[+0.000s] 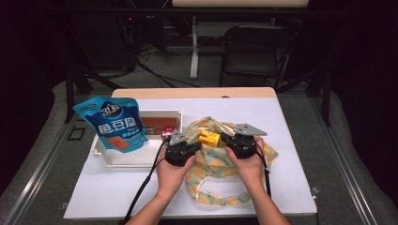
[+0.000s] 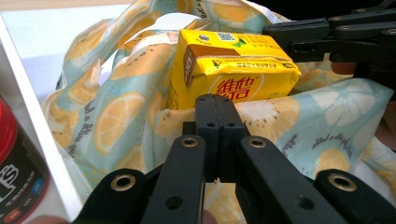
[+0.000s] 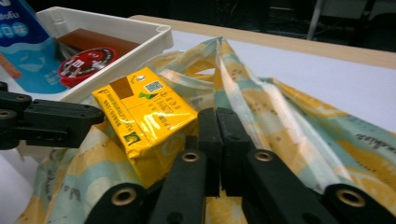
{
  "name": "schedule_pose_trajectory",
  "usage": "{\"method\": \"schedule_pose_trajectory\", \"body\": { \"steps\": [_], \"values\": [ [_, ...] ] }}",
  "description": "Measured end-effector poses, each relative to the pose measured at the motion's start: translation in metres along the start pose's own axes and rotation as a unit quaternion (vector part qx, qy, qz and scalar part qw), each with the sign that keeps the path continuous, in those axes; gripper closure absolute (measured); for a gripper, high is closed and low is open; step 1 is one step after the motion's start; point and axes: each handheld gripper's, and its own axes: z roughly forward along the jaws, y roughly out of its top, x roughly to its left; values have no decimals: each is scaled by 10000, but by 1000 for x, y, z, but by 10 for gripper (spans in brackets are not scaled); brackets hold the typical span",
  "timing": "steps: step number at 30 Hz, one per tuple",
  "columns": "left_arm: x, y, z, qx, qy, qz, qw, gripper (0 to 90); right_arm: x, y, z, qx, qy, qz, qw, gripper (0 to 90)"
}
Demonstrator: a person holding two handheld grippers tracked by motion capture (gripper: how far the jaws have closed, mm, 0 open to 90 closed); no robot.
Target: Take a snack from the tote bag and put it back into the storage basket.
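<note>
Carton (image 2: 231,74) between the black grippers: yellow, red lettering. Cloth bag (image 2: 116,126) beneath them: pale blue-green, yellow lemon slices. Tray (image 1: 123,158) left of them: white. Pouch (image 1: 115,124): blue.

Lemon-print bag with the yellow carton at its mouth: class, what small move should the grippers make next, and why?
Probably lift both pinched edges of the bag so the yellow carton slides inside: left gripper and right gripper look shut on cloth beside it.

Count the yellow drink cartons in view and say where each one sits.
1. A single yellow drink carton sits on the lemon-print cloth bag, between the left gripper and right gripper. More could be hidden inside the bag's folds.
</note>
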Motion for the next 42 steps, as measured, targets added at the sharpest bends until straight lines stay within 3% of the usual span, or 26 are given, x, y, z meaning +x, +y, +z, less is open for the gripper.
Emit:
{"method": "schedule_pose_trajectory", "body": {
  "steps": [3, 7, 19, 22, 25, 28, 32, 36, 39, 42],
  "values": [
    [-2, -1, -1, 17, -26, 5, 10000, 900, -4, 4, 1, -24, -69, 44, 10000, 886],
    [-1, 0, 1, 76, -39, -12, 10000, 900, -6, 10, 7, 14, 24, 37, 10000, 900],
    [5, 3, 2, 100, -14, -27, 9999, 900, 6, 0, -2, 60, 214, -16, 9998, 900],
    [6, 2, 1, 168, -36, -36, 9998, 900, 10, -1, -5, 97, 212, -172, 9996, 900],
    [1, -5, 2, 255, -77, 35, 9996, 900, 10, 0, -13, -77, 256, -49, 9996, 803],
    [-2, -17, 8, 558, -50, 214, 9982, 900, 14, 2, -20, -319, 463, 26, 9984, 649],
    [1, -32, 19, 839, -48, 74, 9964, 900, 22, 3, -18, -202, 540, -133, 9982, 497],
    [0, -40, 25, 1039, -26, 73, 9946, 900, 25, 4, -11, -126, 520, -181, 9984, 456],
    [-1, -42, 26, 1080, -29, 29, 9941, 900, 27, 5, 1, 130, 628, -228, 9977, 408],
    [-1, -44, 25, 1080, -47, 34, 9941, 900, 30, 1, 13, 319, 578, -326, 9973, 410]
  ]
}}
